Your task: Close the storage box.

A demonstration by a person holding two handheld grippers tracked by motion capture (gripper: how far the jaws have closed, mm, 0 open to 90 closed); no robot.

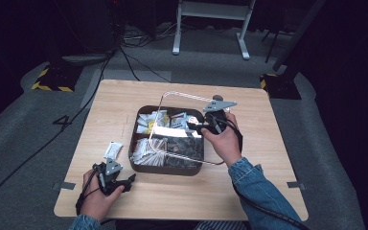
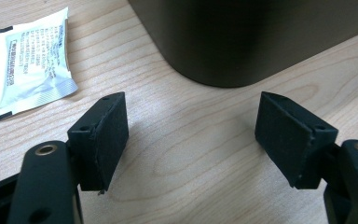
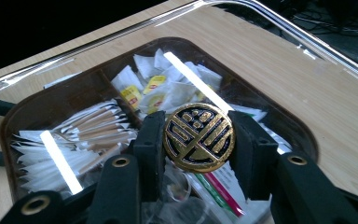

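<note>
We grip the lid (image 3: 279, 51) by its round gold knob (image 3: 199, 138) with the right gripper (image 3: 199, 140) — jaws clamped on both sides of the knob — so the clear lid hangs over the box (image 1: 166, 168), shifted toward 2 o'clock, ready to be centred. The left gripper (image 2: 191, 135) rests on the table (image 1: 249, 191) at the box's 8 o'clock, jaws apart and empty — out of the lid's way. A loose sachet (image 2: 30, 63) lies at its 11 o'clock.
</note>
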